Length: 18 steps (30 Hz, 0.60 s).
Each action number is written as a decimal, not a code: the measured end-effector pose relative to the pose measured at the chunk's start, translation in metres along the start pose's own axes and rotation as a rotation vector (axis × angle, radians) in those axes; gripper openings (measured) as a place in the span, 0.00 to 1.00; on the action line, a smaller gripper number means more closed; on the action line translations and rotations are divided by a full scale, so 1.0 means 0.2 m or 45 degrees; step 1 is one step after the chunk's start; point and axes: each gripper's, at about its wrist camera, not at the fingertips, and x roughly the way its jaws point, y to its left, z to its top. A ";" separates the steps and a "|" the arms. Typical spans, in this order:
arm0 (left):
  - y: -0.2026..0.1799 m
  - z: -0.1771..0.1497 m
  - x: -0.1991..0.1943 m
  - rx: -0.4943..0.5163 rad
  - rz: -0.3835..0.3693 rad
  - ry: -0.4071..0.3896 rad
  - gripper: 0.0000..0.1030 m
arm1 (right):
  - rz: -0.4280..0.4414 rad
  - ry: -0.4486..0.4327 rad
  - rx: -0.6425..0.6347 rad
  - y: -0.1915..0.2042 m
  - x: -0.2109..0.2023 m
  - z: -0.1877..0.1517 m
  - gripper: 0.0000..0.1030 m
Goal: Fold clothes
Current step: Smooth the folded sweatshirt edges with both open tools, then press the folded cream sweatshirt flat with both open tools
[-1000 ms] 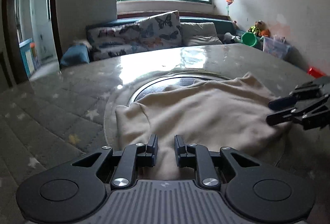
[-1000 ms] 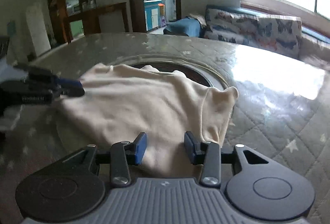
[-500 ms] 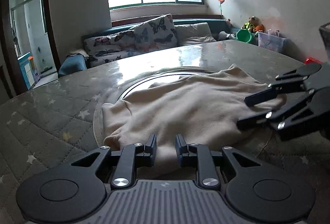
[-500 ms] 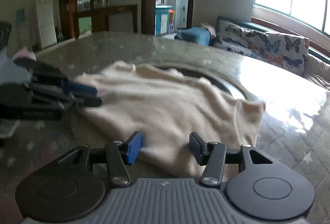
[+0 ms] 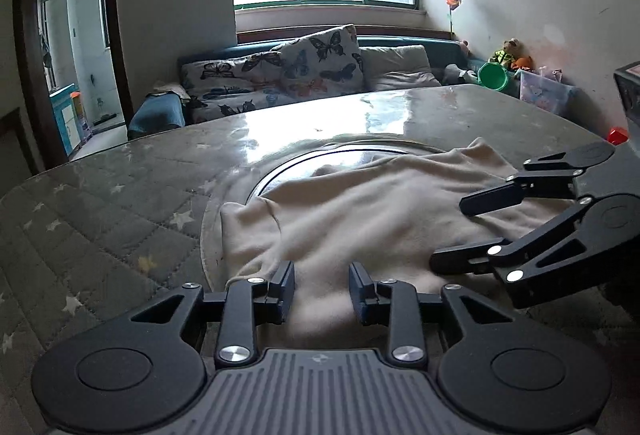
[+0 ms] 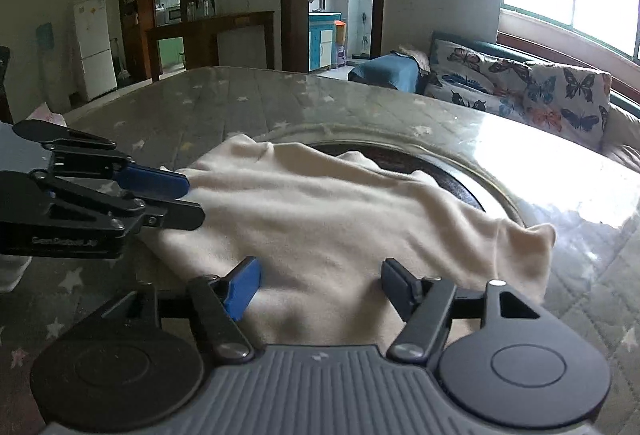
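A cream garment [image 5: 360,211] lies spread on the table, partly over a round glass turntable [image 5: 352,159]. My left gripper [image 5: 322,287] sits low at the garment's near edge. Its jaws are opening, with cloth showing in the gap and no pad pressing on it. At the right, my right gripper [image 5: 460,231] hovers over the garment's right edge. In the right wrist view the garment [image 6: 328,211] runs under my right gripper [image 6: 320,283], whose jaws are opening wide above the cloth. The left gripper [image 6: 192,201] shows at the garment's left edge there.
The table [image 5: 120,219] has a grey quilted cover with stars under a glossy sheet. Behind it stand a sofa [image 5: 304,75] with butterfly cushions, a green bucket [image 5: 494,75] and a plastic box [image 5: 544,95]. A doorway and a white fridge [image 6: 94,47] lie beyond.
Both pairs of jaws have spread wider, the right more than the left. The right gripper has come in closer over the garment's edge. The garment has settled flat.
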 end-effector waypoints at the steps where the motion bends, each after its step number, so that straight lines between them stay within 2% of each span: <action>1: 0.00 0.01 -0.02 -0.007 -0.005 -0.017 0.32 | 0.000 -0.007 0.009 0.00 -0.01 0.00 0.68; 2: 0.00 0.02 -0.04 -0.013 -0.016 -0.044 0.34 | 0.001 -0.015 0.016 0.00 -0.02 0.00 0.73; 4: 0.00 0.03 -0.06 -0.016 -0.016 -0.077 0.48 | -0.001 -0.026 0.027 -0.01 -0.02 0.00 0.84; 7: 0.00 0.02 -0.02 -0.022 0.003 -0.046 0.49 | -0.012 -0.008 0.040 -0.01 0.00 -0.02 0.85; 9: 0.00 0.01 0.02 -0.029 0.008 -0.014 0.49 | -0.020 -0.005 0.050 -0.01 0.01 -0.03 0.89; 14: -0.01 -0.02 0.02 -0.024 -0.001 -0.017 0.51 | -0.020 0.005 0.085 -0.04 0.01 -0.03 0.99; 18: -0.02 -0.03 0.02 -0.022 -0.021 -0.022 0.63 | -0.018 0.010 0.091 -0.04 0.01 -0.03 1.00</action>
